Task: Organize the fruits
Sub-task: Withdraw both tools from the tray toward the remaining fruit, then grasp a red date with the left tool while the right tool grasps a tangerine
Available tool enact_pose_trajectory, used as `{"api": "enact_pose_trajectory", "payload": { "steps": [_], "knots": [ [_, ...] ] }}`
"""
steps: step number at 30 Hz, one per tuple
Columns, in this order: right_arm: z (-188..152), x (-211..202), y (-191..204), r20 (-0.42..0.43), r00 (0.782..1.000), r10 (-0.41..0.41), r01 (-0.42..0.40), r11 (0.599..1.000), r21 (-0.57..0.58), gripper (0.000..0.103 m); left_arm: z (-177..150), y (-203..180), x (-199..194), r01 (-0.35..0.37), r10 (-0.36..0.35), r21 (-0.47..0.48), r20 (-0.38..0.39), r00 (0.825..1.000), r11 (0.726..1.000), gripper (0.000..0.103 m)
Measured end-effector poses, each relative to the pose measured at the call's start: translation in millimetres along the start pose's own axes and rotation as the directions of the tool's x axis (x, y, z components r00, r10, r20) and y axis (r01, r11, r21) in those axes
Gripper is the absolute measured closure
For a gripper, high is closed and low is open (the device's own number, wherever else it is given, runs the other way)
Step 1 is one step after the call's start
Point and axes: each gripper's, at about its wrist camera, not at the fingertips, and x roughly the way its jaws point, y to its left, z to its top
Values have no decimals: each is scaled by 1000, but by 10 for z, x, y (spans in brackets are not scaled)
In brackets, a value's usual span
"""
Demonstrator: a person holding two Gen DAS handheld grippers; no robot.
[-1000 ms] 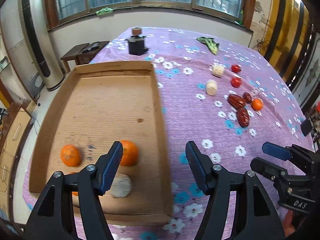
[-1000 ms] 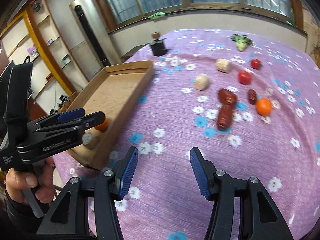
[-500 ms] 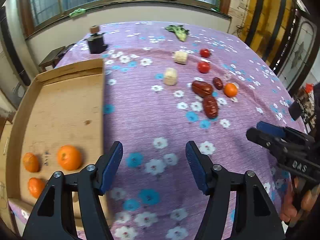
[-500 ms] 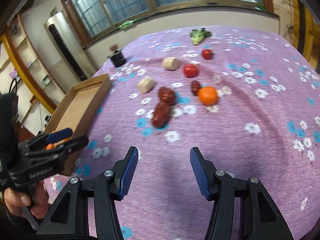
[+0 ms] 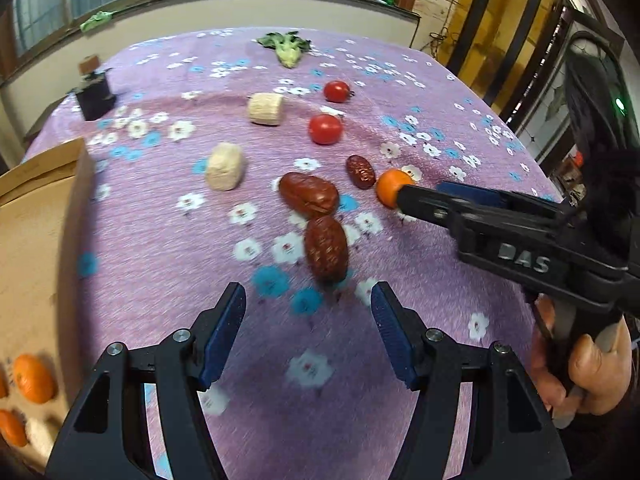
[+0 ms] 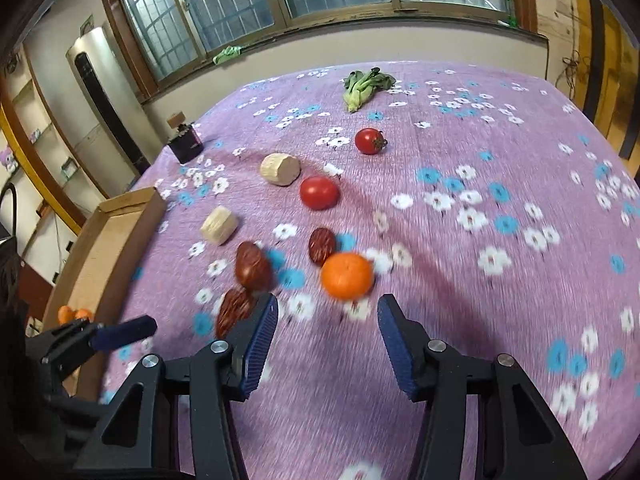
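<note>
Hovering over a purple flowered tablecloth (image 6: 500, 320), the left gripper (image 5: 308, 328) and the right gripper (image 6: 326, 340) both stand spread with nothing between their blue pads; the right one's jaws have just been closing a little, still short of the loose orange (image 6: 347, 275) lying just ahead of them. Counted on the cloth: one orange, three red dates, namely a large one (image 5: 309, 199), a second large one (image 5: 326, 249) just ahead of the left gripper, and a small one (image 5: 360, 171) beside the orange; two tomatoes (image 6: 319, 192) (image 6: 369, 141); two pale cut chunks (image 6: 280, 169) (image 6: 219, 225); and one leafy green (image 6: 366, 86) near the far edge. A small dark box (image 6: 185, 145) stands apart at the far left. The cardboard tray (image 5: 36, 240) lies along the table's left edge, holding at least two oranges (image 5: 34, 378) in its near corner, its far half bare. Open cloth stretches to the right of the fruit cluster and in front of both grippers. A hand (image 5: 588, 376) grips the right tool's handle.
</note>
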Motion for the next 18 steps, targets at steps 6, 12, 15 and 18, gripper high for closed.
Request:
{"api": "enact_pose_trajectory", "payload": {
  "steps": [6, 12, 15, 18],
  "knots": [
    [73, 315, -50, -56, 998, -22, 21, 1000, -19, 63, 139, 1, 292, 46, -47, -16, -22, 999, 999, 39],
    [-3, 191, -120, -19, 1000, -10, 11, 1000, 28, 69, 197, -31, 337, 4, -4, 29, 13, 1000, 1000, 78],
    [-64, 38, -130, 5, 1000, 0, 0, 999, 48, 69, 159, 8, 301, -14, 14, 25, 16, 1000, 1000, 78],
    [-126, -107, -83, 21, 1000, 20, -21, 998, 54, 69, 98, 40, 218, -33, 32, 21, 30, 999, 999, 78]
  ]
}}
